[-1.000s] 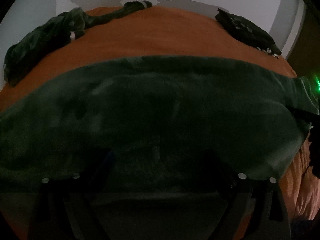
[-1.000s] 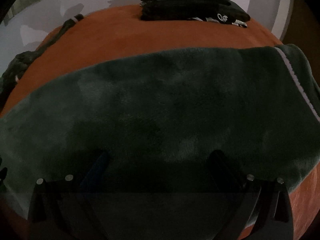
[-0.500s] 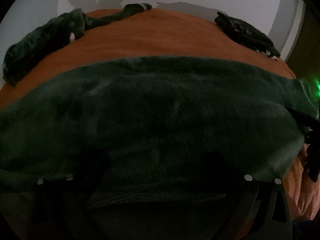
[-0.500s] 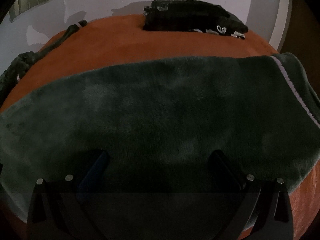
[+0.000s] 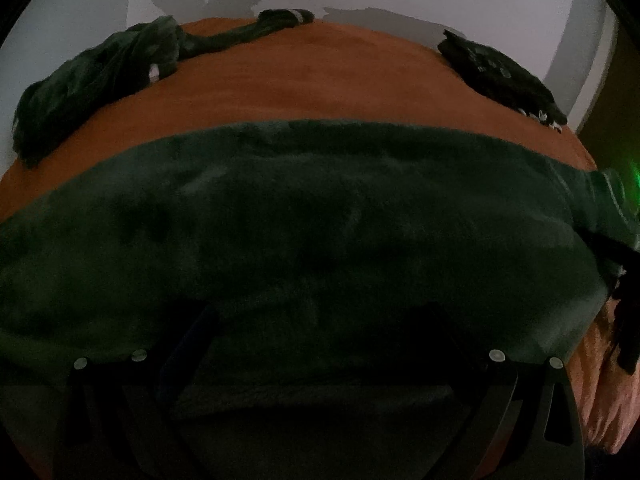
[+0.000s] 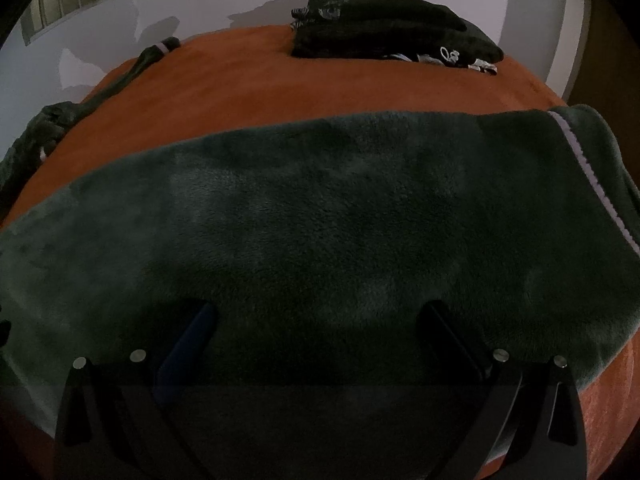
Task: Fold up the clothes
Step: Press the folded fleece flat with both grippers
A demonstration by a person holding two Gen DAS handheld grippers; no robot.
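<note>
A dark green fleece garment (image 5: 320,216) lies spread flat across the orange bed (image 5: 312,80). It also fills the right wrist view (image 6: 320,216), with a white-striped hem (image 6: 588,176) at its right end. My left gripper (image 5: 316,320) is open, its fingers wide apart over the garment's near edge. My right gripper (image 6: 316,316) is open too, fingers apart over the near edge further right. Neither holds cloth. The right gripper shows as a dark shape (image 5: 628,320) at the left view's right edge.
A crumpled green garment (image 5: 104,76) lies at the bed's far left, its long leg (image 6: 120,80) stretching along the back. A stack of folded dark clothes (image 6: 392,32) sits at the far right corner (image 5: 500,72). A white wall is behind.
Both grippers have drawn back a little and tilted up, so more of the far bed and wall shows. The garment lies still. Both grippers stay open.
</note>
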